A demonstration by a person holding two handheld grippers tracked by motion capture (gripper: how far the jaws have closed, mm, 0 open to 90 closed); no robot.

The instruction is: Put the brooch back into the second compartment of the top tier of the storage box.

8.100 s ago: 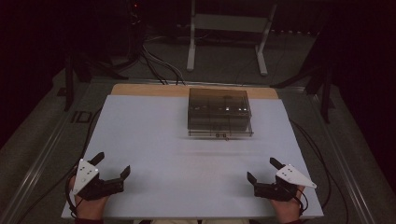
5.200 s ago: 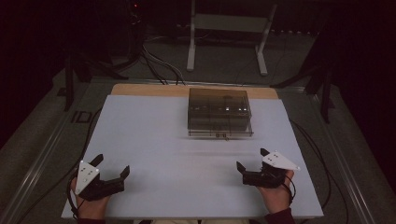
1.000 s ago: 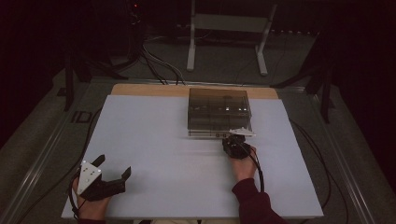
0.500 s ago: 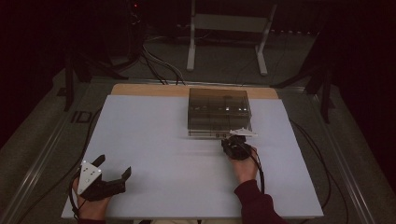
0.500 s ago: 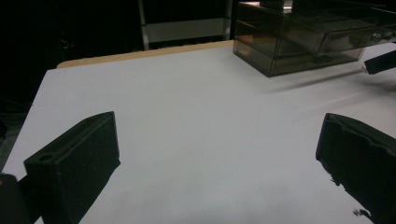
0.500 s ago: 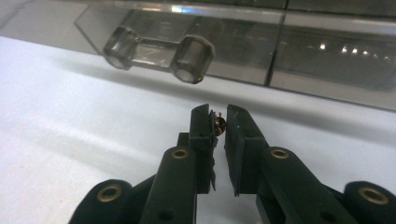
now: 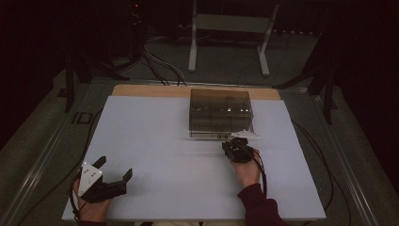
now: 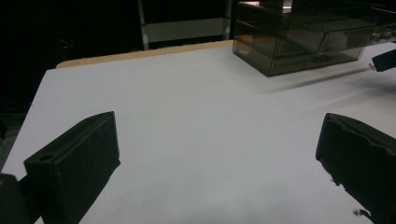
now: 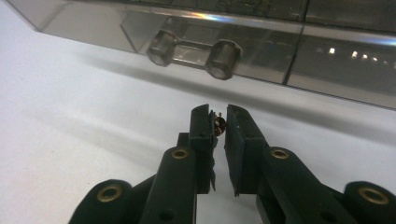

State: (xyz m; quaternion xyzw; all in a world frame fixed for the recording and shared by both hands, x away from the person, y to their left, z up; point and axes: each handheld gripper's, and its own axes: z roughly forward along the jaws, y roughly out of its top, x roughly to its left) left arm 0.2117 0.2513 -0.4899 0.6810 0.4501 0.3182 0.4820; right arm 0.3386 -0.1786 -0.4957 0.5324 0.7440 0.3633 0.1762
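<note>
The right claw (image 9: 219, 122) has its jaws drawn nearly together, pinching a tiny dark brownish thing (image 9: 220, 123) between the tips; what it is cannot be told, it is too small. This claw points at the front of the box (image 7: 220, 113), just short of it, with its tips above the white bench (image 7: 160, 136).

The left claw (image 7: 115, 176) lies at the near left corner of the bench with its jaws spread wide and nothing between them, well apart from the box.

Farther off, the box stands at the back middle of the bench. It is a low, smoky see-through case with its long axis running across the bench, its front face turned toward the person. In the right gripper view a clear bar handle (image 9: 194, 52) on two round posts sits on that front, lying level along the box's length, with a vertical seam to its right. Small light reflections glint on the front panel.
</note>
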